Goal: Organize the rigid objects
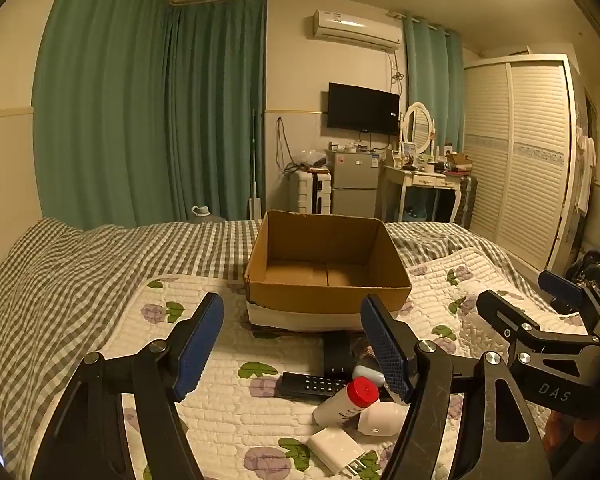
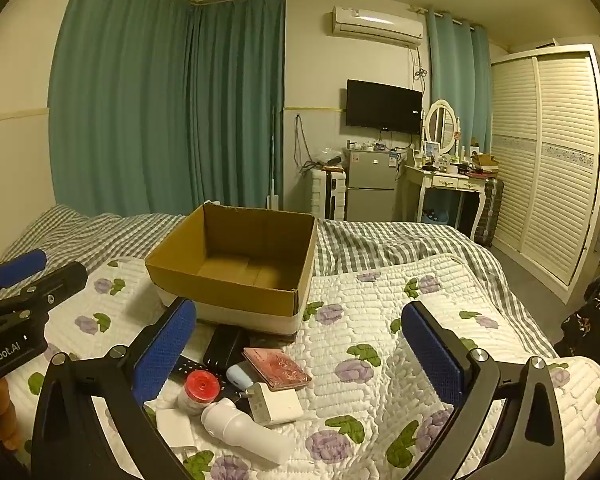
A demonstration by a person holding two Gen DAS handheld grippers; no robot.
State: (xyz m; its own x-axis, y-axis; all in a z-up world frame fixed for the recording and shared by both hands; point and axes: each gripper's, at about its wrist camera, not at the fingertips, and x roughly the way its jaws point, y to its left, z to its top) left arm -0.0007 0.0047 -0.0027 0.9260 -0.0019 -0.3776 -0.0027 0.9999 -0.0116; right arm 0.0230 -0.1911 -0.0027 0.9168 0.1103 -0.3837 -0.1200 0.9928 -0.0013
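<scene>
Reaching first suits your left gripper (image 1: 292, 344), fingers spread and empty like your right gripper (image 2: 300, 344): the red-capped bottle (image 1: 346, 400) lies just below its right fingertip, cap pointing toward the cardboard box (image 1: 328, 292) beyond

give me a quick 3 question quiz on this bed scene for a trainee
1. True or false: the cardboard box already holds some of the items.
2. Which lies nearest the red-capped bottle? A) remote control B) television C) mirror
3. Fill in: both the left gripper and the right gripper have their fingers ____.

Key:
1. False, the box looks empty, and the pile lies on the floral quilt in front of it.
2. A
3. open, with nothing between them.
</scene>
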